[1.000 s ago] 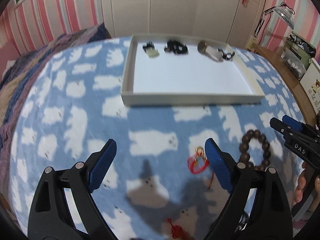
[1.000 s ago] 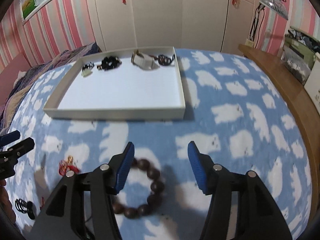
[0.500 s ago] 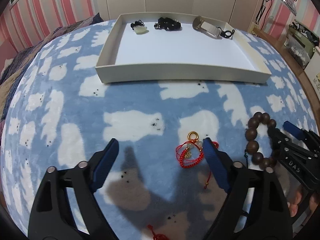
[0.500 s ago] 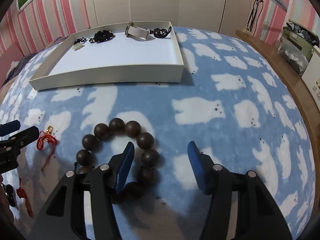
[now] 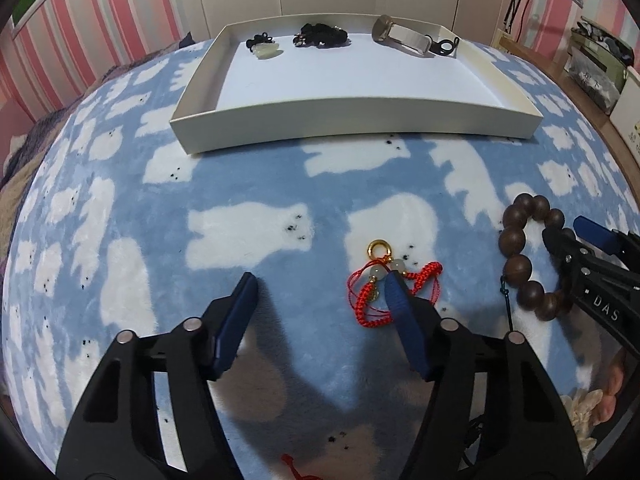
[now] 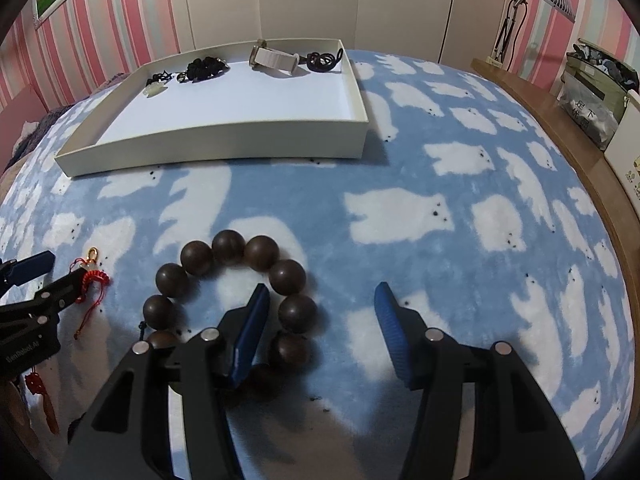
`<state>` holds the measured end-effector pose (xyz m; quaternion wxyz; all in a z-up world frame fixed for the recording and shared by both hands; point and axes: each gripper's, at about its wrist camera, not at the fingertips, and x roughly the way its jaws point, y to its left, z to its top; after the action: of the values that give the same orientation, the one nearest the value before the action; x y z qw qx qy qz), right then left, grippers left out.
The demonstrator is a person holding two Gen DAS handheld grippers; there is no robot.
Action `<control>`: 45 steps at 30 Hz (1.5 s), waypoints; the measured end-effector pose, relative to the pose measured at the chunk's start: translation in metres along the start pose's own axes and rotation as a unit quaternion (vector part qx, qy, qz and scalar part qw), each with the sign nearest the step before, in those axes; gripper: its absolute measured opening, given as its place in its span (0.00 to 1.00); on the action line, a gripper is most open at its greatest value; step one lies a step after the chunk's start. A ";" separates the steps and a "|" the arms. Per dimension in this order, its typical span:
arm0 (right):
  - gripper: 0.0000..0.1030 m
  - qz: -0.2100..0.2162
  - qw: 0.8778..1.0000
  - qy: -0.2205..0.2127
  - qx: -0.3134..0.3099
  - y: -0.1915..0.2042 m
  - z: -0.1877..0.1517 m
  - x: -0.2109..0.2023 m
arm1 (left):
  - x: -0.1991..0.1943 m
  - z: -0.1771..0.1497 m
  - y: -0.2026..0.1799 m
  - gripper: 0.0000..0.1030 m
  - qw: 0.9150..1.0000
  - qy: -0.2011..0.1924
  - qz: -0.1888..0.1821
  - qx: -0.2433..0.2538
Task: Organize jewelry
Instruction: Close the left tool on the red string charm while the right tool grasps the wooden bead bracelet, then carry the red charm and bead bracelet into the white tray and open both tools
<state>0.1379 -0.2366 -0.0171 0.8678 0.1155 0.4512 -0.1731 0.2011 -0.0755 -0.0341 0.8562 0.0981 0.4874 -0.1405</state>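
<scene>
One jaw of the left gripper [image 5: 320, 282] overlaps the red cord bracelet [image 5: 384, 292].

The right gripper [image 6: 320, 300] stands parted low over the blue polar-bear blanket [image 6: 440, 168], its left finger [image 6: 250, 332] inside the wooden bead bracelet [image 6: 230, 276]. At nine o'clock lies a red cord charm [image 6: 94, 278]; at eleven, the white tray [image 6: 216, 144].

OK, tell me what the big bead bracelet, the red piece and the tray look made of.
Bead bracelet: likely dark wood, with a dull sheen on its round brown beads.
Red piece: braided red cord with pale, stone-like beads and a shiny gold-coloured ring.
Tray: matte off-white, probably cardboard, with thin straight walls.
</scene>
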 end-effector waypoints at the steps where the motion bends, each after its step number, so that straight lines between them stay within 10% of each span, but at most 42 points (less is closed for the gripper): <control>1: 0.51 0.003 1.000 -0.001 0.001 0.000 0.000 0.000 | 0.000 0.000 -0.001 0.59 1.000 -0.001 0.000 0.002; 16: 0.21 0.028 1.000 -0.013 -0.006 0.010 0.005 -0.001 | -0.001 0.010 0.012 0.03 0.999 -0.002 -0.013 -0.032; 45: 0.18 0.079 0.990 -0.117 0.004 0.026 0.132 -0.047 | -0.042 0.128 0.013 0.02 0.998 -0.033 -0.036 -0.049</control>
<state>0.2211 -0.2507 0.0976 0.9252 0.1333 0.3349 -0.1184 0.2882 -0.0958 0.0670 0.8702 0.0334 0.4680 -0.1503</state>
